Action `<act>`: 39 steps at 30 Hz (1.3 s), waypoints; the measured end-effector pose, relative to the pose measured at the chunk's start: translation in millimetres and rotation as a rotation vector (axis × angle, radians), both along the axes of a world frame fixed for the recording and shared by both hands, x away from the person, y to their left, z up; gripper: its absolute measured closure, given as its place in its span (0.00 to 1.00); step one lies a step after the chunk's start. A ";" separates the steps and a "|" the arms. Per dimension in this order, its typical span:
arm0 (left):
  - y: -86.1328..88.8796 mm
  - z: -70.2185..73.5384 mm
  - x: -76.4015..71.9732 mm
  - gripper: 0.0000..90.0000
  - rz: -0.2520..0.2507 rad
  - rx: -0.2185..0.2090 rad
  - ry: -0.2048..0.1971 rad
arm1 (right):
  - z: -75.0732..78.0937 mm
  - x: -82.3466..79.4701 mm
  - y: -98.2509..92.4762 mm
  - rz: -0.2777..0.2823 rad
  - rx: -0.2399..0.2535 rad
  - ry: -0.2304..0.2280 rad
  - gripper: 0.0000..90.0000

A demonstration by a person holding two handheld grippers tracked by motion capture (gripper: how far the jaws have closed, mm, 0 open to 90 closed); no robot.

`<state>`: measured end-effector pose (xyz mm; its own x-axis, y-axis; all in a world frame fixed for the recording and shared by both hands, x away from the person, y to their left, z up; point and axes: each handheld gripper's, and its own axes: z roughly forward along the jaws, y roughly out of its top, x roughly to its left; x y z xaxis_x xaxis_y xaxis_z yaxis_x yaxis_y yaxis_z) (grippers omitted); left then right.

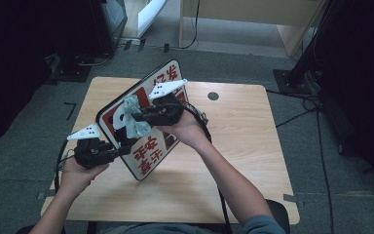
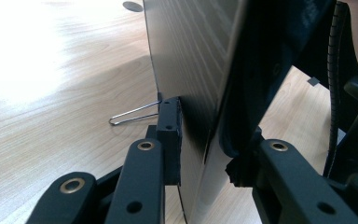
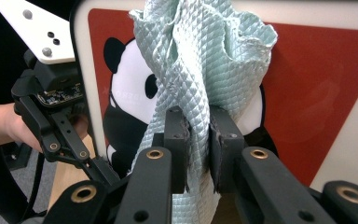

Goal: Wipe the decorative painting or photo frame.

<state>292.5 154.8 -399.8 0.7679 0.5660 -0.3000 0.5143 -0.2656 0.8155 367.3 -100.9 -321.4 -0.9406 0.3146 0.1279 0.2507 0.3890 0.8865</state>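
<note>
A sign board (image 1: 152, 148) with a panda on red and white stands tilted on the wooden table (image 1: 243, 146). My left gripper (image 1: 121, 147) is shut on the board's lower left edge; in the left gripper view the board (image 2: 191, 60) is seen edge-on, with my left gripper (image 2: 205, 151) pressing a pad on each side. My right gripper (image 1: 139, 117) is shut on a pale green quilted cloth (image 1: 134, 120) held against the board's face. In the right gripper view the cloth (image 3: 200, 60) bunches up out of the right gripper (image 3: 198, 149) and covers part of the panda (image 3: 126, 102).
A thin wire stand (image 2: 133, 113) sticks out behind the board onto the table. There is a round cable hole (image 1: 213, 96) at the table's far side. Cables (image 1: 316, 126) lie on the grey floor to the right, and wooden furniture (image 1: 253, 14) stands behind.
</note>
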 end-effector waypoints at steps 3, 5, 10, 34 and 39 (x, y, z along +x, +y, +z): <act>-0.1 0.0 -0.1 0.79 0.000 0.000 0.000 | -1.2 0.4 -0.7 -0.002 -0.001 0.003 0.89; -0.1 0.0 -0.1 0.79 0.000 0.000 0.001 | -2.0 0.7 -1.2 -0.001 -0.002 0.006 0.89; 0.1 -0.1 0.2 0.79 -0.002 -0.001 0.000 | -4.0 2.0 -2.9 -0.003 -0.007 0.018 0.89; 0.6 0.0 1.3 0.79 -0.014 0.001 -0.001 | -17.6 5.1 -11.6 -0.030 -0.022 0.046 0.89; 0.7 0.0 1.5 0.79 -0.015 0.000 0.000 | -20.7 6.2 -13.6 -0.033 -0.029 0.051 0.89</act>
<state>294.0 155.5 -399.8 0.7764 0.5544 -0.2997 0.5100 -0.2735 0.8155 373.5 -114.5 -342.1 -0.9221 0.3498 0.1656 0.3082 0.4048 0.8609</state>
